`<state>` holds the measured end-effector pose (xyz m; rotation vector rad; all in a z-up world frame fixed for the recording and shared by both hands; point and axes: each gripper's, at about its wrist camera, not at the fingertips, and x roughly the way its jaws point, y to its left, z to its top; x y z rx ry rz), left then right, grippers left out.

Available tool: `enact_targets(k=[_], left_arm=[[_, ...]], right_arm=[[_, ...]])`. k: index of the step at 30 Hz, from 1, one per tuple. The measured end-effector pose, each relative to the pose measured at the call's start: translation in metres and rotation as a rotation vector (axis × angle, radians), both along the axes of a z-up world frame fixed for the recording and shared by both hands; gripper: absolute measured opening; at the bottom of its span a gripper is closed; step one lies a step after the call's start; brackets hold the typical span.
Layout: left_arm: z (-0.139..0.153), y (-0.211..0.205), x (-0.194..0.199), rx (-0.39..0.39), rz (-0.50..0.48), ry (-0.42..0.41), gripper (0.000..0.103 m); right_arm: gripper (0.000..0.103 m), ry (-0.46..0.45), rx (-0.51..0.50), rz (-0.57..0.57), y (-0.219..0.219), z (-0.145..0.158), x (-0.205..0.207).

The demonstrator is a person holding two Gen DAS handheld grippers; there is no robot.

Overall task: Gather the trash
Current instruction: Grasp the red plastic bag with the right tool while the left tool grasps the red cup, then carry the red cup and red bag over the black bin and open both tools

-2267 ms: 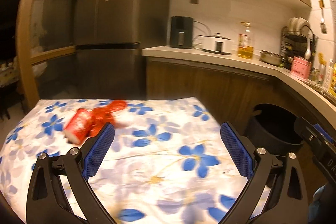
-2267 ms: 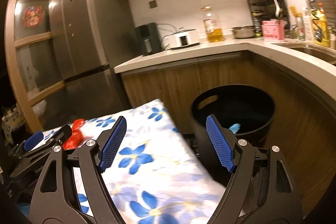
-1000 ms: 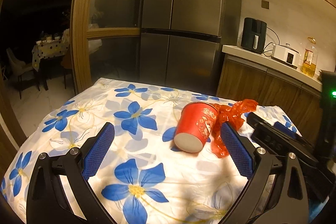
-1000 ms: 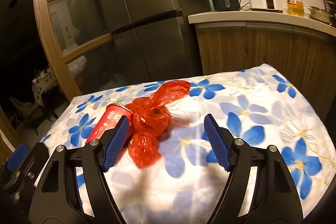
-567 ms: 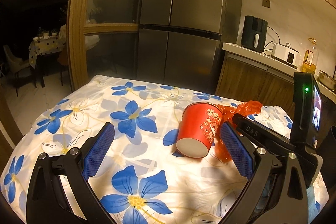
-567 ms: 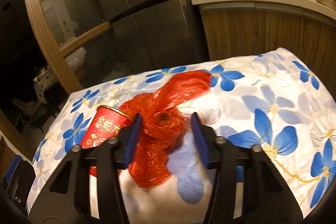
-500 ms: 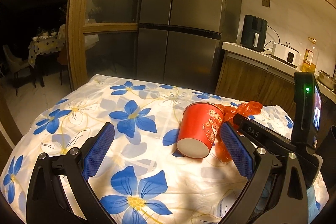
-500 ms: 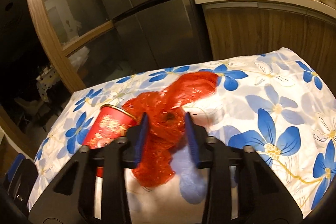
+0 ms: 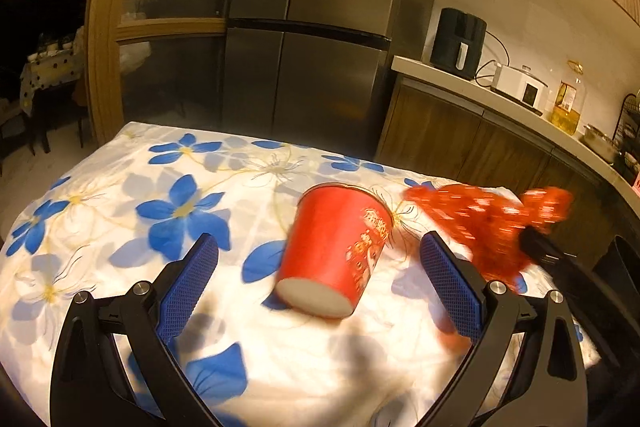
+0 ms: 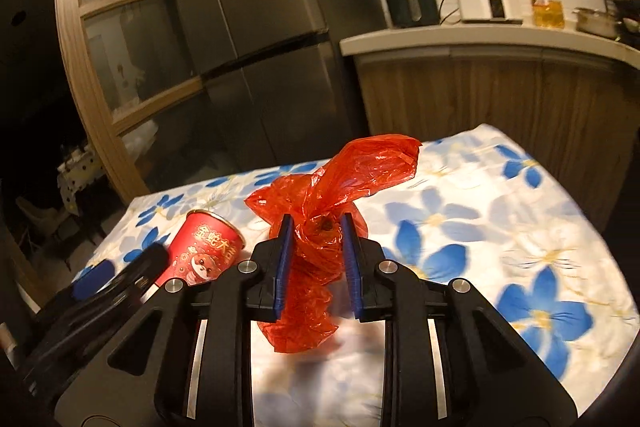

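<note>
**Two red pieces of trash, one now lifted off the worktop**

Two items are in play on the floral-clothed worktop (image 9: 120, 195). A red paper cup (image 9: 336, 251), printed with gold characters and a cartoon figure, lies on its side; its long axis runs near to far, white base toward the left tongs (image 9: 320, 279) and gold-rimmed mouth toward the refrigerator (image 9: 320, 27). Those tongs stand spread wide, the cup between the pads but touching neither.

A crumpled, translucent red plastic bag (image 10: 324, 243) is bunched at a knot, one loose tail pointing up and to the far right, another hanging down. The right tongs (image 10: 316, 259) are closing, their blue pads pinching the bag at its knotted middle, just right of the cup.

A second ago the right tongs were spread around the bag as it lay against the cup; now the bag appears raised clear of the cloth and apart from the cup. The left tongs have come closer to the cup.
</note>
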<state>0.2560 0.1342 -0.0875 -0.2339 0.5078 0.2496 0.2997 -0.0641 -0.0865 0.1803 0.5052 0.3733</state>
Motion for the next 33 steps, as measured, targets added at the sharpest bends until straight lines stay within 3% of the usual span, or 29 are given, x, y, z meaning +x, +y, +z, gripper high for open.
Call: enact_targets(k=[7,10,14,16,21,26,33], left_arm=[[-0.009,-0.001,0.025,-0.009,-0.022,0.043,0.094],[-0.016,0.002,0.032,-0.028,-0.031,0.080,0.088],[-0.025,0.004,0.041,-0.056,-0.057,0.128,0.070],[-0.028,0.005,0.042,-0.064,-0.064,0.137,0.067],[-0.027,0.004,0.037,-0.069,-0.082,0.111,0.061],[-0.020,0.004,0.026,-0.093,-0.078,0.071,0.060],[0.002,-0.021,-0.003,-0.069,-0.093,0.032,0.060]], right_arm=[[0.023,-0.035,0.026,-0.027,-0.029,0.012,-0.020],[0.023,-0.041,0.034,-0.032,-0.035,0.014,-0.026],[0.023,-0.041,0.032,-0.034,-0.036,0.014,-0.031],[0.023,-0.039,0.029,-0.033,-0.036,0.014,-0.032],[0.023,-0.043,0.021,-0.036,-0.036,0.015,-0.036],[0.023,-0.054,0.019,-0.043,-0.040,0.018,-0.041],[0.023,-0.069,0.012,-0.062,-0.054,0.026,-0.054]])
